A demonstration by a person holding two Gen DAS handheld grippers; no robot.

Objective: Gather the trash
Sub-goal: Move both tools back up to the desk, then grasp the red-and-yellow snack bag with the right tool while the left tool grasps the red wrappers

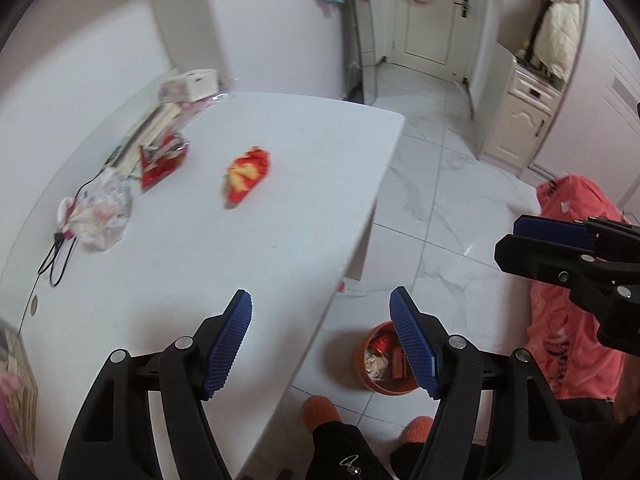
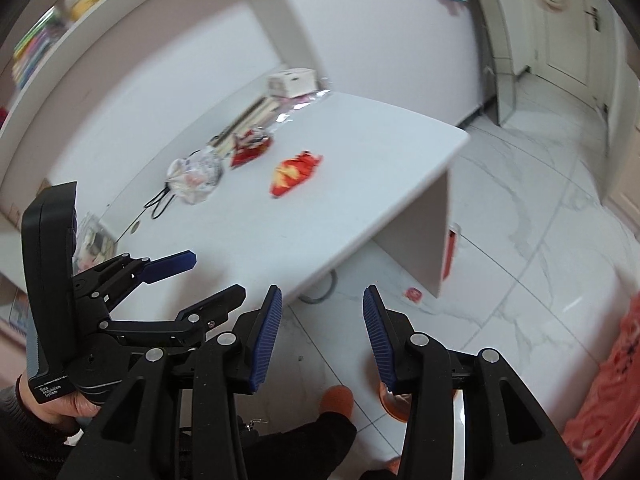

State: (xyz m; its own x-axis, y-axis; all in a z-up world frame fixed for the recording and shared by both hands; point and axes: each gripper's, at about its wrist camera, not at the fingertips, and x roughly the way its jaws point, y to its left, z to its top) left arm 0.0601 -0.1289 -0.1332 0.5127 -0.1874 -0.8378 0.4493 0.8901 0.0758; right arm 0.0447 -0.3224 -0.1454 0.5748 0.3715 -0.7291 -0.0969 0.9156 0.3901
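The nearest piece of trash, a crumpled red and yellow wrapper [image 1: 248,174], lies loose on the white counter [image 1: 280,128], clear of all else and well in from the edge. Behind it, towards the wall, a second red wrapper [image 1: 162,162] rests against a stack of books [image 1: 150,134], and a crumpled clear plastic bag [image 1: 98,214] lies just beside a black cord [image 1: 56,252]. An orange bin [image 1: 380,360] stands on the floor below the counter's near edge and already contains a red can and scraps. A small red scrap [image 2: 413,293] lies on the floor by the counter's leg.

Left claw [image 1: 322,344]: jaws wide, nothing between them, hanging over the counter's near edge. Right claw [image 2: 323,338]: jaws moderately apart, empty, over the floor beside the bin.

Assessment: both claws are free, so the step in hand appears to be the reach for the next item. Recommended: take the isolated red and yellow wrapper first, with the left claw as the better placed. Come down over its bunched middle, straddle it and pinch the crumpled bulk rather than a thin corner, which may slip. Leave the bag until later; its cord invites snagging. Lift clear of the counter before carrying to the bin.
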